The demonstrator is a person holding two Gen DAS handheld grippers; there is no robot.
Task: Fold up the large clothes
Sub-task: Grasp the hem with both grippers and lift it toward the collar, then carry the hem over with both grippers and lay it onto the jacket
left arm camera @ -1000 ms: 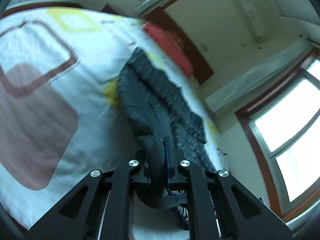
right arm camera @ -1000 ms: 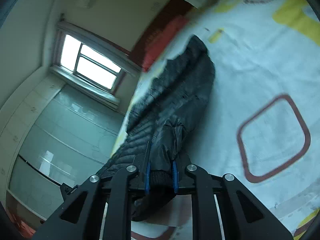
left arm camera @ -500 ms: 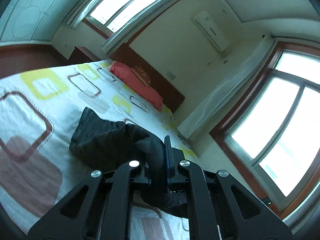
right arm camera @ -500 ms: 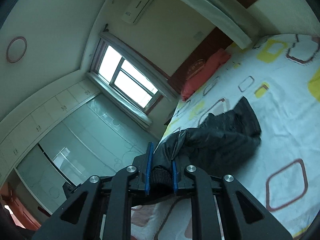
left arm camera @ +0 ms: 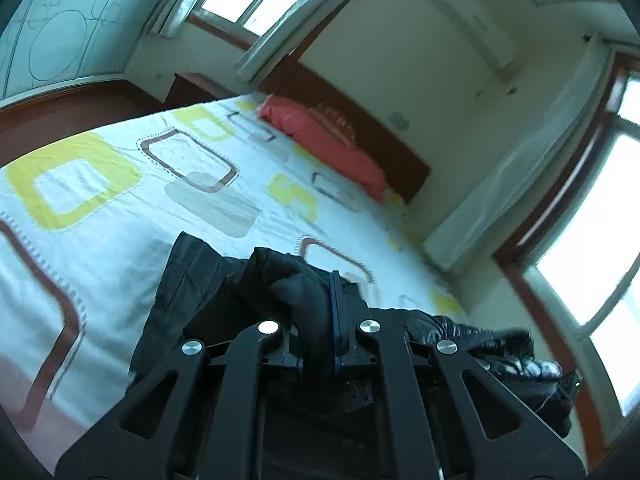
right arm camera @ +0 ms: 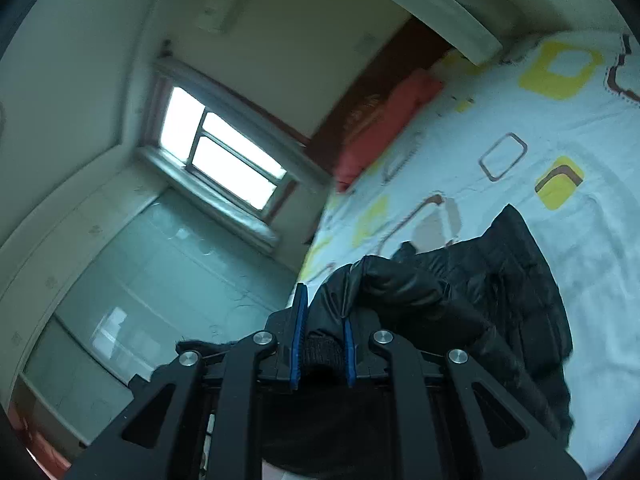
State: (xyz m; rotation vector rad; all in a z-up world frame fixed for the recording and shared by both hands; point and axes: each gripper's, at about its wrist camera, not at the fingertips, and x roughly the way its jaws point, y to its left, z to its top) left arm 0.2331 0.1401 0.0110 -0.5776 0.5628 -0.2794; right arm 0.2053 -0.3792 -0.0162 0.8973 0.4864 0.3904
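A black quilted puffer jacket (left arm camera: 192, 296) lies partly on the bed, its far part resting on the patterned sheet. My left gripper (left arm camera: 320, 320) is shut on a fold of the jacket and holds it raised. In the right wrist view the jacket (right arm camera: 516, 280) trails down to the bed on the right. My right gripper (right arm camera: 322, 332) is shut on a ribbed cuff of the jacket and holds it up. Part of the jacket with a fur trim (left arm camera: 520, 356) hangs to the right of the left gripper.
The bed has a white sheet (left arm camera: 120, 200) with yellow, brown and grey squares. A red pillow (left arm camera: 328, 140) lies by the dark wooden headboard (left arm camera: 384, 148). Windows (right arm camera: 224, 156), a glass wardrobe (right arm camera: 140, 300) and a wall air conditioner (left arm camera: 476, 36) surround the bed.
Both grippers have lifted and tilted up with the jacket, from looking down at the sheet to looking across the room. The jacket has bunched closer toward the grippers.
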